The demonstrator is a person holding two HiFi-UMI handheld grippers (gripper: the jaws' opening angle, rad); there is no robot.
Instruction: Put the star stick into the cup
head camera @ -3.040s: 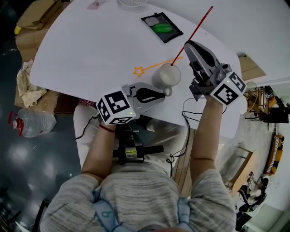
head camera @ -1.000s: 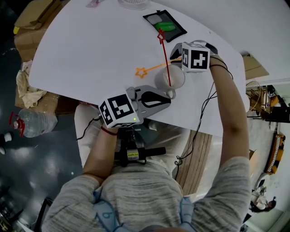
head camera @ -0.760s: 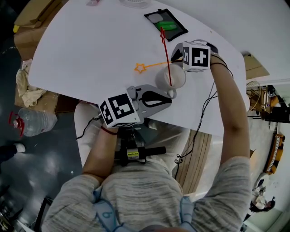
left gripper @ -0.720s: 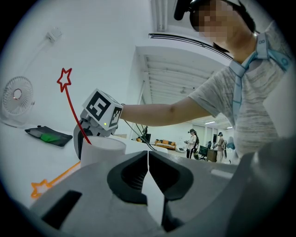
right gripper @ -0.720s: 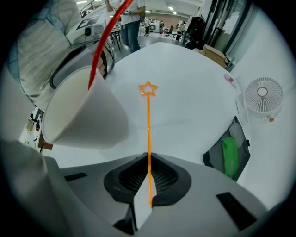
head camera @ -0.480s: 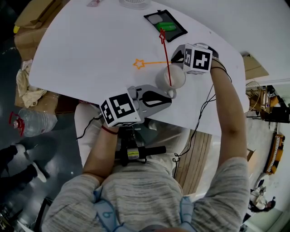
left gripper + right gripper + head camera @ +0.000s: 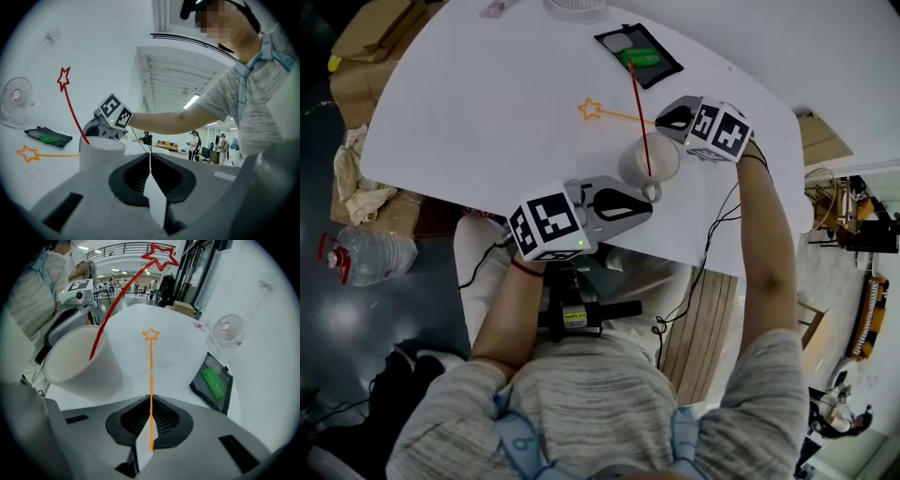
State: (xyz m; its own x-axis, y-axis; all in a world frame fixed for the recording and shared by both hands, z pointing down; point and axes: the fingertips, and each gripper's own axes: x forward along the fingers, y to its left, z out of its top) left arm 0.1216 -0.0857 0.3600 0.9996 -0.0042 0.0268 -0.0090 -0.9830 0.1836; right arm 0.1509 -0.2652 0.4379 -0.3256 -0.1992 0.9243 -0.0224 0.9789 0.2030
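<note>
White table (image 7: pixel 487 94): right tongs (image 7: pixel 150 425) clamp orange star stick (image 7: pixel 151 362) beside cup (image 7: pixel 79 366).

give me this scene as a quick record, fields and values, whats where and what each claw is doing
surface: white table
cup: white cup, upright near the table's front edge
red star stick: leaning in the cup, star end up
orange star stick: outside the cup, plain end gripped
right claw: shut on the orange star stick
left claw: shut, nothing between, beside the cup
other: black pouch holding a green item; small fan
</note>
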